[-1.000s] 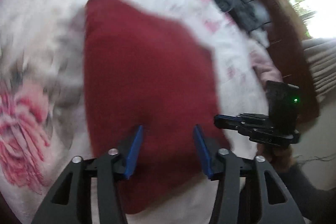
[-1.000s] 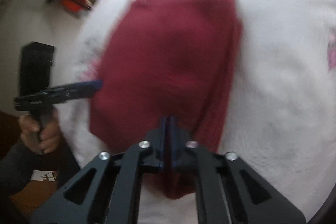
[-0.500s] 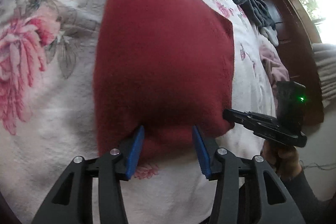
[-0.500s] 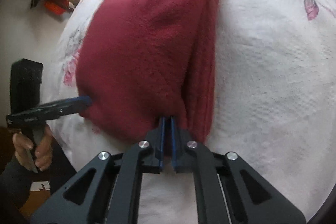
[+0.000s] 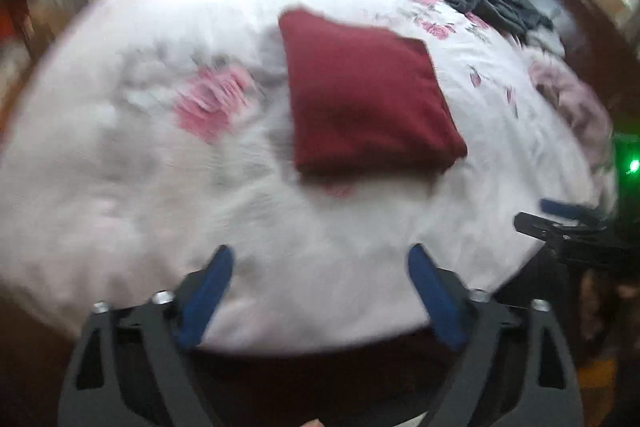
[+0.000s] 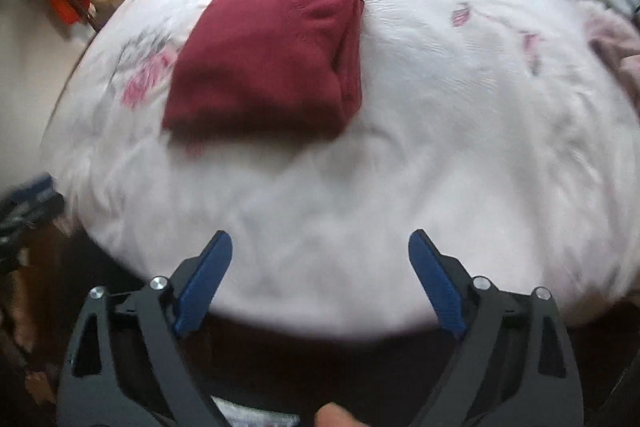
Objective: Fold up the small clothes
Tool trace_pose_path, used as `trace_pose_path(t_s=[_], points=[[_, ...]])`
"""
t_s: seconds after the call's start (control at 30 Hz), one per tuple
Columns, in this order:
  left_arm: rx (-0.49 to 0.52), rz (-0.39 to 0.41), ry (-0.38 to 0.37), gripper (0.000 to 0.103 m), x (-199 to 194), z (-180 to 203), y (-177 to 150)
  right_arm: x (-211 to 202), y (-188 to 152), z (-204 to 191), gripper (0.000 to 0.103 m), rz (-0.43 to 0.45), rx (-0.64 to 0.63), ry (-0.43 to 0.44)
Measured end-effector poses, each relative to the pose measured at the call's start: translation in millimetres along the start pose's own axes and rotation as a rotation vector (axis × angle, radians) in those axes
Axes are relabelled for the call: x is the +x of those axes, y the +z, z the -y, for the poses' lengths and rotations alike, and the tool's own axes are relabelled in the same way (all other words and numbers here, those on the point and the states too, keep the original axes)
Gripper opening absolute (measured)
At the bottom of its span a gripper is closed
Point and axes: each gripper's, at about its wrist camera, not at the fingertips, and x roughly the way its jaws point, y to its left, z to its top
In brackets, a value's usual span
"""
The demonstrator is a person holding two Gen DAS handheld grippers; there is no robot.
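Presently, my inventory: 1 dark red garment [image 6: 268, 55], folded into a thick rectangle, lying on the floral bedspread [image 6: 440, 131] at 11 o'clock in my right wrist view and at 12 o'clock in my left. 1 right gripper [image 6: 320, 267], jaws released and spread wide, holding nothing, well apart from the garment near the bed's front edge. 1 left gripper [image 5: 320, 281], jaws likewise released and empty. 1 dark grey clothing heap [image 5: 492, 1] at 2 o'clock, 1 pale pink heap [image 5: 572, 99] at 3 o'clock.
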Motion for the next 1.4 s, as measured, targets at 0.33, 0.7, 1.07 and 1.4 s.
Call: trace_pose_path(t_s=[0.33,0.7,1.07,1.4], points=[[-0.05,0.166,0.069,0.092,-146,22,-28,-144,-54,-47,0.099,0.235,-0.009,-0.113],[-0.052,0.201,0.014,0.093,-253,32,-18,-281,-66,-78,0.1,0.399,-0.025,-0.121],[-0.048,0.109,0.0,0.092,-218,39,-17,-271,-68,-81,0.1,0.361,-0.026,-0.099],[-0.059,0.091,-0.001,0.093,-208,37,-7,-260,-57,-77,0.1,0.342,-0.021,-0.107]])
